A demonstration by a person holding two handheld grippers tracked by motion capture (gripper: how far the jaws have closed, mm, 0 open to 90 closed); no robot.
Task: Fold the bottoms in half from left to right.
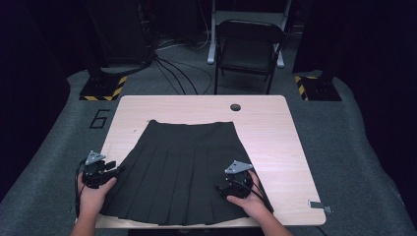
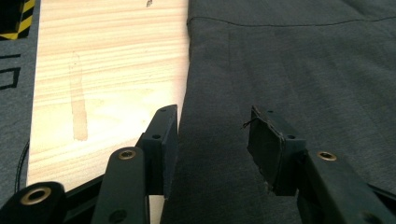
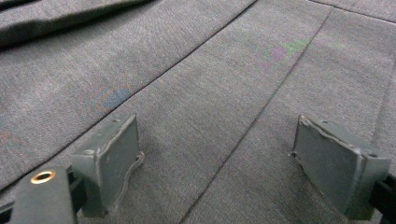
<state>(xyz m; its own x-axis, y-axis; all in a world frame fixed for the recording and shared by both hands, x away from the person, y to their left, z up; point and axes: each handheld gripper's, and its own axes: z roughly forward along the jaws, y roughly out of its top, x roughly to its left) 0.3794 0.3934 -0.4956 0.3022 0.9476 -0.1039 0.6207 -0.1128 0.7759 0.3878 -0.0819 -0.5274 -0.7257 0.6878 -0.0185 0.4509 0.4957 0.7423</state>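
Currently, scene: a person is working at a light wooden table (image 1: 290, 142) with a two-jaw gripper in each hand.
Skirt: a dark pleated skirt (image 1: 183, 167) is lying flat on the table, waistband at the far side, hem reaching the near edge.
Left gripper: the left gripper (image 2: 212, 140) is straddling the skirt's left side edge, jaws about half open, one jaw over bare wood, the other over cloth; nothing is pinched yet.
Right gripper: the right gripper (image 3: 217, 161) is hovering over the pleats near the skirt's right hem corner, jaws spread wide, gripping nothing.
Doing it well: probably the left jaws need to be sinking until the edge sits fully between the pads, catching every layer before closing.
Surroundings: a black folding chair (image 1: 248, 46) is standing beyond the skirt, past the table's far edge; floor cables (image 1: 174, 69) are trailing beside it.
Obstacles: nothing is lying on or beside the skirt.
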